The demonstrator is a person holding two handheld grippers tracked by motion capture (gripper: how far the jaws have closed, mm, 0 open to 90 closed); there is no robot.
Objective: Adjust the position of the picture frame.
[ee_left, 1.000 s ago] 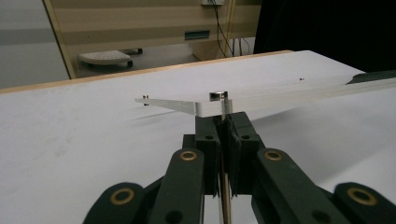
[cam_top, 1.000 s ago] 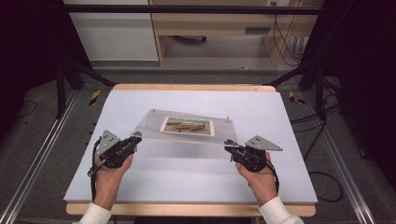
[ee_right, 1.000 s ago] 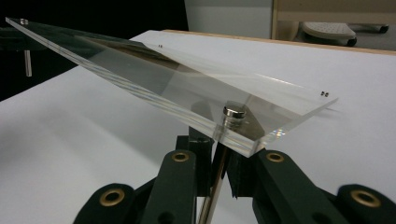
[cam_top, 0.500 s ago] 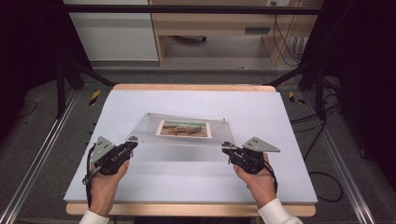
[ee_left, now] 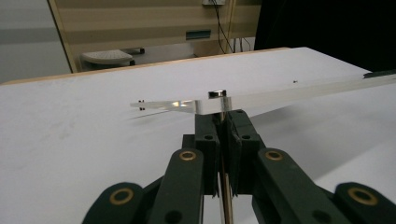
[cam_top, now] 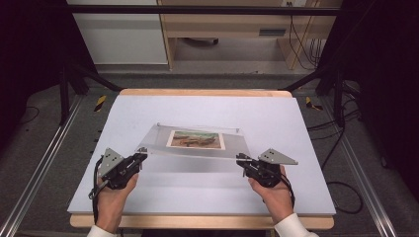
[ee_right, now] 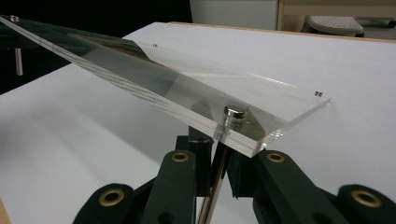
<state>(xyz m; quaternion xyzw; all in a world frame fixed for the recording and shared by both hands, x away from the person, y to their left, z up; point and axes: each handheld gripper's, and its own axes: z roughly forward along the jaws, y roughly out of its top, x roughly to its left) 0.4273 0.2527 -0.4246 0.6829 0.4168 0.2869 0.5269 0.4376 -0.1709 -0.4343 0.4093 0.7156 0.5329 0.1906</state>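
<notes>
From the high view, a clear acrylic frame (cam_top: pixel 197 142) with a picture (cam_top: pixel 193 138) inside sits above the white table (cam_top: pixel 207 197), a gripper at each near corner.

In the left gripper view, the left gripper (ee_left: pixel 223 122) pinches a thin metal leg under the frame's corner.

In the right gripper view, the right gripper (ee_right: pixel 219 154) seems clamped on the leg beneath a corner stud (ee_right: pixel 235 111).

We log site as lab or test bay: white-topped table (cam_top: pixel 197 197) with plywood edge, black frame struts (cam_top: pixel 74 74), floor rails (cam_top: pixel 39 168), loose cables (cam_top: pixel 341 187) on grey floor, wooden bench (cam_top: pixel 222 24) behind, hazard-tape markers (cam_top: pixel 100 102).
</notes>
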